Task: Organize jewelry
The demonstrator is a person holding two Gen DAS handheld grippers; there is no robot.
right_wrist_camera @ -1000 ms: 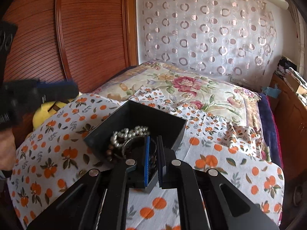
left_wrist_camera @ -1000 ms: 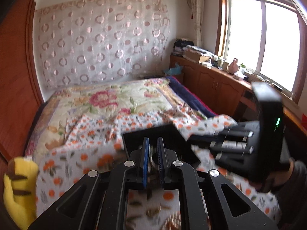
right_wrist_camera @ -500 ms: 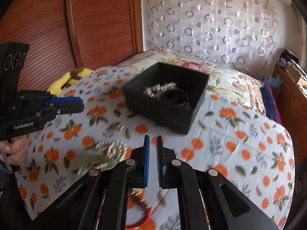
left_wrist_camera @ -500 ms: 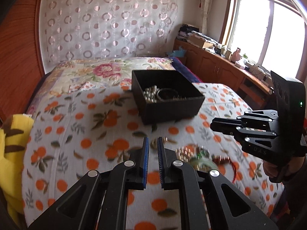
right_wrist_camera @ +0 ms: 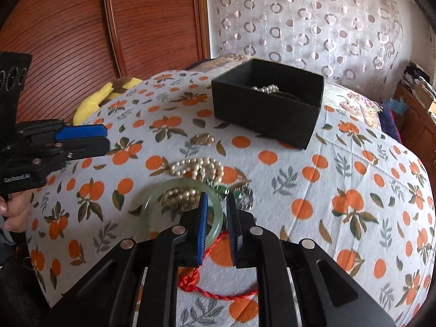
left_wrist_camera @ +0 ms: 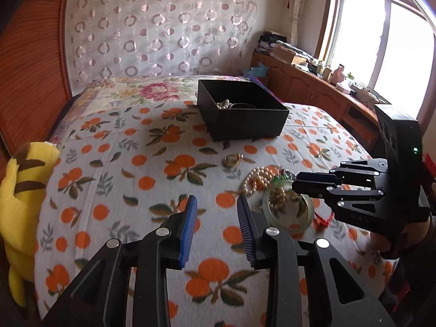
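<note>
Though daylit, orange-print bedspread (left_wrist_camera: 114,179) (bedroom).

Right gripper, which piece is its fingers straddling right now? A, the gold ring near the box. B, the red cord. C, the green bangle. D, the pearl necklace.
C: in the right wrist view the right gripper is open with one finger inside and one outside the rim of the green bangle; the pearl necklace and gold ring lie farther off, and the red cord is under the fingers.
</note>
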